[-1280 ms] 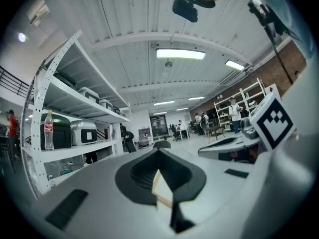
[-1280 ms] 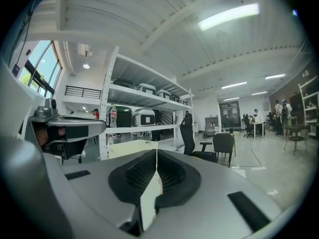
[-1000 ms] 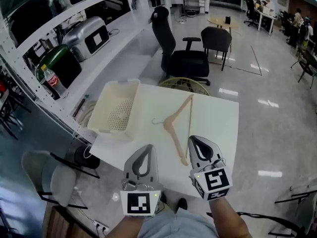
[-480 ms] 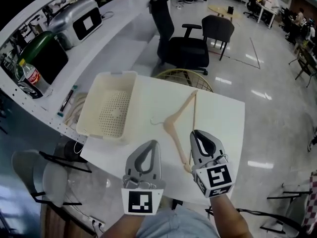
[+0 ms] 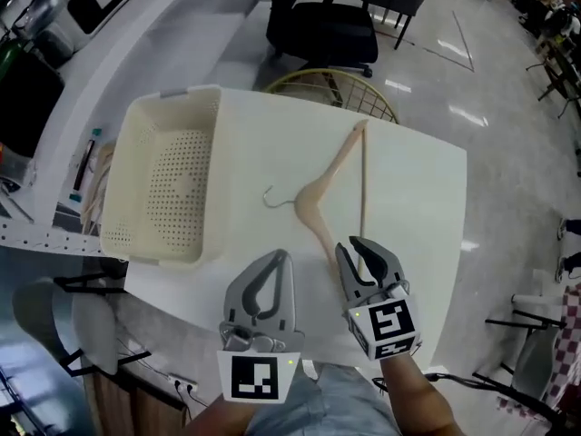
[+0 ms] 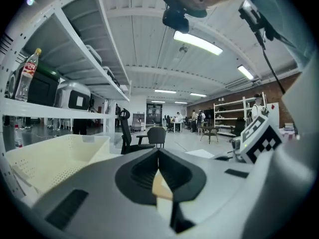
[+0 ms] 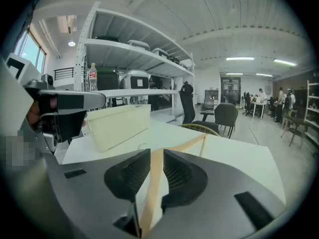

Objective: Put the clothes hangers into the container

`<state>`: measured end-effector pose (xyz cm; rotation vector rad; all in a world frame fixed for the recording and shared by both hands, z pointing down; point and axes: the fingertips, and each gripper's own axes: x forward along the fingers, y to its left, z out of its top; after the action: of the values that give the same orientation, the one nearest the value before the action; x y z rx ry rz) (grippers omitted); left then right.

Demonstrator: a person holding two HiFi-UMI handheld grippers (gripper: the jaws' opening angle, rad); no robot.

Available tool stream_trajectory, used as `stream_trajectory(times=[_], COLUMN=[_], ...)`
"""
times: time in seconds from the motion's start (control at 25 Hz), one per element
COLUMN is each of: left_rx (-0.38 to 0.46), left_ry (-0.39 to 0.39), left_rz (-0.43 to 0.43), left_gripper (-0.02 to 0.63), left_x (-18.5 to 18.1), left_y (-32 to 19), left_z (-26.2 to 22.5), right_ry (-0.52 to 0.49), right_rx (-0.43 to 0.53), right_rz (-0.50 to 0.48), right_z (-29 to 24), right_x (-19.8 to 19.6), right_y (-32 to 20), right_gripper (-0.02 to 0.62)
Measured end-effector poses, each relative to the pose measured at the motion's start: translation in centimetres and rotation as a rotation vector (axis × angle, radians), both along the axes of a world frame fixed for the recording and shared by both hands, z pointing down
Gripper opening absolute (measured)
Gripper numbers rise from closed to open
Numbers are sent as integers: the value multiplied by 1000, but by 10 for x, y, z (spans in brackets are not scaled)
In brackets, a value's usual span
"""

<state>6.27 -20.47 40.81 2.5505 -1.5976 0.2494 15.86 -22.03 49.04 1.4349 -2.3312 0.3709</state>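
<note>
A pale wooden clothes hanger point(image 5: 318, 207) lies flat on the white table point(image 5: 418, 198), its metal hook pointing left toward the cream perforated basket point(image 5: 215, 171). My right gripper point(image 5: 352, 243) is at the hanger's near end. Its jaws have just been opening and stand apart, with the hanger's arm point(image 7: 184, 144) running between them. My left gripper point(image 5: 277, 257) hovers shut and empty to the left of that end. In the left gripper view the left gripper point(image 6: 159, 152) has its jaws meeting, and the basket point(image 6: 55, 153) is ahead on the left.
A black office chair point(image 5: 318, 25) and a gold wire stool point(image 5: 331, 84) stand beyond the table's far edge. A white bench with small items point(image 5: 82, 162) runs along the left, close to the basket. A grey chair point(image 5: 73, 325) sits at the lower left.
Both grippers have dropped toward the table and moved forward. The right jaws, shut before, now stand apart over the hanger's near arm. The left gripper stays shut.
</note>
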Motion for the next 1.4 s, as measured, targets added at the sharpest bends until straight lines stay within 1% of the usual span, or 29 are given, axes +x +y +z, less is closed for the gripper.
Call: stream_trajectory(times=[0.12, 0.2, 0.32, 0.4, 0.44, 0.56, 0.68, 0.76, 0.92, 1.0, 1.08, 1.16, 1.28, 1.32, 1.4], left_rx=[-59, -94, -105, -126, -136, -163, -165, -170, -176, -173, -165, -160, -150, -147, -137], left_ry=[-28, -23, -11, -10, -11, -12, -6, -3, 4, 6, -2, -3, -13, -15, -6], left_rz=[37, 43, 32, 25, 25, 30, 38, 42, 40, 38, 45, 41, 35, 30, 9], left_gripper=[12, 12, 12, 12, 12, 12, 12, 12, 12, 12, 12, 12, 12, 12, 12], left_x=[8, 10, 4, -2, -5, -8, -6, -4, -6, -6, -4, -3, -5, -6, -7], left_y=[1, -2, -19, -25, -27, -30, -33, -34, -35, -35, -34, -32, -28, -25, -20], left_z=[17, 29, 46, 58, 63, 74, 78, 79, 80, 79, 76, 73, 67, 64, 56], right_ry=[16, 31, 68, 101, 122, 191, 235, 234, 199, 196, 202, 190, 177, 170, 125], right_rx=[-75, -122, -164, -186, -194, -226, -287, -327, -382, -391, -388, -383, -354, -341, -327], right_rz=[5, 8, 5, 0, -2, -8, -1, 3, 1, -4, 1, 20, 33, 28, 31], right_z=[25, 42, 70, 82, 86, 94, 103, 106, 108, 109, 109, 108, 100, 94, 80], right_x=[4, 6, 4, 1, -1, -5, -5, -3, -3, -4, -1, 1, 3, 2, 0], right_y=[5, 7, 1, 0, 1, 3, 3, 2, 1, 0, 0, -1, -2, -2, 0], right_gripper=[100, 114, 133, 137, 148, 147, 146, 145, 146, 142, 106, 100, 86, 86, 85])
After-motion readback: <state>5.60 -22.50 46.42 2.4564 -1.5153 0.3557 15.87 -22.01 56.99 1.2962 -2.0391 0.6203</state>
